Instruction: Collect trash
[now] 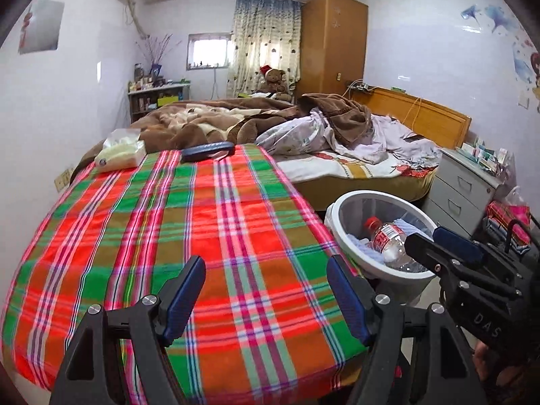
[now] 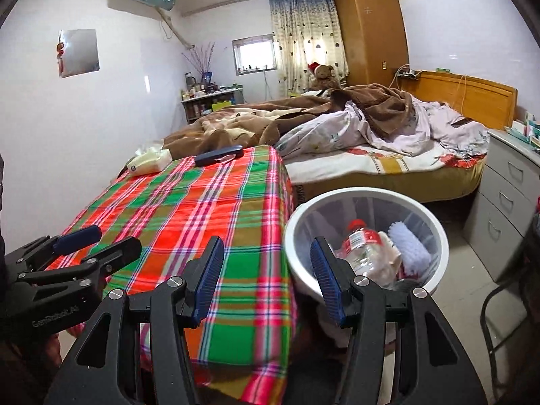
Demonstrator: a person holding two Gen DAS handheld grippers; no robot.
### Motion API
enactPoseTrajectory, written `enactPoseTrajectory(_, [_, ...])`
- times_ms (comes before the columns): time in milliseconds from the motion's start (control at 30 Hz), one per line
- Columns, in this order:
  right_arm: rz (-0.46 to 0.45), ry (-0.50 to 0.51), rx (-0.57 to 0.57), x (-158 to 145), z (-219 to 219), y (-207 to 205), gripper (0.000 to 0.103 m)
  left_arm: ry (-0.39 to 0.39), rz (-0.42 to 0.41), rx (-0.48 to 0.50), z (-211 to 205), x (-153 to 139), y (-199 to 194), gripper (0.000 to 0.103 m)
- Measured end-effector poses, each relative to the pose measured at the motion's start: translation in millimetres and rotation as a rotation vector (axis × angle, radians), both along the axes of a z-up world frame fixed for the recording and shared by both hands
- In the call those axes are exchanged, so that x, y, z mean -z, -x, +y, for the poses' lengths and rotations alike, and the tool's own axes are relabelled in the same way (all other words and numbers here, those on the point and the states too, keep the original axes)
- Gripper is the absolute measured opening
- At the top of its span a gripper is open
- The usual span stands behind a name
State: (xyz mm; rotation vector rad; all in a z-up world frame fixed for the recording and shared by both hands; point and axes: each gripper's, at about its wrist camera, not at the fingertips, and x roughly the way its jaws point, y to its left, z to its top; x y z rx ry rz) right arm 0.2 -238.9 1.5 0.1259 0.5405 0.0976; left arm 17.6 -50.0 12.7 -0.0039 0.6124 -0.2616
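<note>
Left gripper and right gripper: both spread apart, empty, above the plaid tablecloth. Beside that cloth's right edge: white waste bin holding a clear plastic bottle.

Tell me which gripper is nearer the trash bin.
Right. The right gripper hangs at the trash bin, one finger in front of its rim. The left gripper is over the plaid-covered table, farther from the bin. Both are open and empty.
</note>
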Motion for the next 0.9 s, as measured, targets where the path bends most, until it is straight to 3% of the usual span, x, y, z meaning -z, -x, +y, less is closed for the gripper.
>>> enactPoseTrajectory(333, [0.007, 0.011, 0.009, 11.2, 15.3, 12.5, 0.055, -0.070, -0.009, -0.060, 10.4, 14.0, 16.8, 0.074])
enactPoseTrajectory(900, [0.004, 0.013, 0.008, 10.7, 25.9, 20.9, 0.055, -0.051, -0.031, -0.081, 19.2, 15.4, 30.4, 0.074])
